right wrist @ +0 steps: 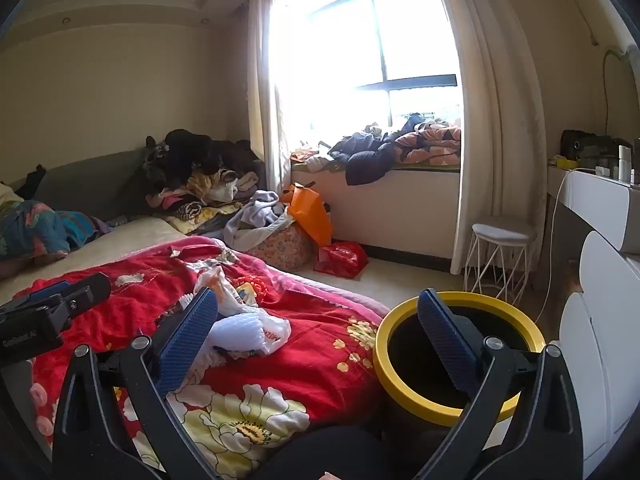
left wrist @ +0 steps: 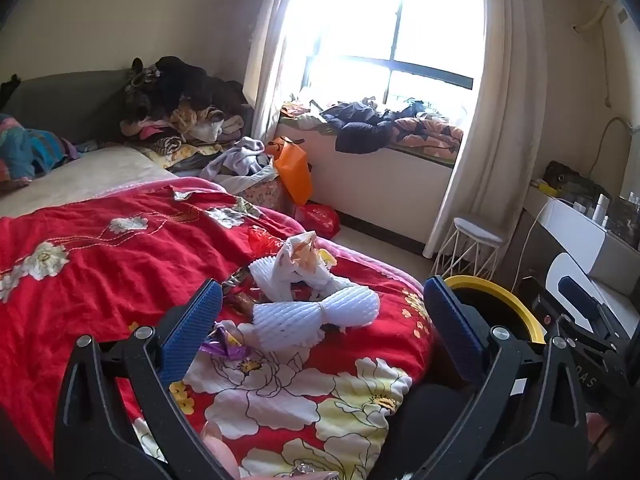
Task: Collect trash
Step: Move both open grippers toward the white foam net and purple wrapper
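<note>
1. Both claws sit nearest the lens, jaws spread wide and empty – the left gripper (left wrist: 322, 318) hangs over the red flowered blanket (left wrist: 100, 248), the right gripper (right wrist: 318, 322) just beside it, between the bed and the bin
2. Trash lies in a heap on the blanket near the foot of the bed: white foam netting (left wrist: 316, 316), a crumpled white wrapper (left wrist: 300, 254), a purple scrap (left wrist: 222, 346) and red plastic (left wrist: 260, 240), all touching or close together
3. A bin with a yellow rim (right wrist: 400, 392) stands on the floor just beside the bed, black inside
4. Nothing is picked up yet – I judge this the approach to the first piece
5. Next the left claw likely needs to drop onto the foam netting, close gently, since it will squash, and carry it across to the bin
</note>
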The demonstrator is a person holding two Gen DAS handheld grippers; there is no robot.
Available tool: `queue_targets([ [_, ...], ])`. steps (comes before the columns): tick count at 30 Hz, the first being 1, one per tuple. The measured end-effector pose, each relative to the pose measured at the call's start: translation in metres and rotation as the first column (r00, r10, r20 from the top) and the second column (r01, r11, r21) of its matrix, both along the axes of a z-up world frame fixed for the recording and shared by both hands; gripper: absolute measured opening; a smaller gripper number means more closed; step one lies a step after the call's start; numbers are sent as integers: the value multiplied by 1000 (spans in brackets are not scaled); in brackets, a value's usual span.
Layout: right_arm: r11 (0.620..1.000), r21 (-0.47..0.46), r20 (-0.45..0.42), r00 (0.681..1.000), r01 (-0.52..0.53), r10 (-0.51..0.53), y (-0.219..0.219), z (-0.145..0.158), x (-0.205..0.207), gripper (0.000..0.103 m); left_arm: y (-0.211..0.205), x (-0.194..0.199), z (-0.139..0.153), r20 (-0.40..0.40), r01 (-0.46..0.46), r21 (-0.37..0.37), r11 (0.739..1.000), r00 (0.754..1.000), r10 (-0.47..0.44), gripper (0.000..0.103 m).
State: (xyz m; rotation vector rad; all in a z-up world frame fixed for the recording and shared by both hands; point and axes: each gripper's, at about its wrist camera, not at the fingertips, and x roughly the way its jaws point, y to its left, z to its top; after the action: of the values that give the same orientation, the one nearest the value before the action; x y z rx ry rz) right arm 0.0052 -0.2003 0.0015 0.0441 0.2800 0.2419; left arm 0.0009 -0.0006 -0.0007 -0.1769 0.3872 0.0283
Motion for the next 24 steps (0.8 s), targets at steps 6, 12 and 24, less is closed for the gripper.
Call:
queue_targets([
  [6, 1000, -2, 1, 1000, 0, 0, 1, 0, 0, 97, -4, 3, 0, 3, 0, 0, 1000, 1000, 0, 93],
  [12, 1000, -4, 0, 1000, 0, 0, 1, 0, 0, 97, -4, 3, 0, 5, 0, 0, 1000, 1000, 0, 93],
  [24, 1000, -3, -1, 1000, 1, -1, -1, 1, 1, 97, -4, 2, 0, 8, 1, 1, 1000, 1000, -1, 93],
])
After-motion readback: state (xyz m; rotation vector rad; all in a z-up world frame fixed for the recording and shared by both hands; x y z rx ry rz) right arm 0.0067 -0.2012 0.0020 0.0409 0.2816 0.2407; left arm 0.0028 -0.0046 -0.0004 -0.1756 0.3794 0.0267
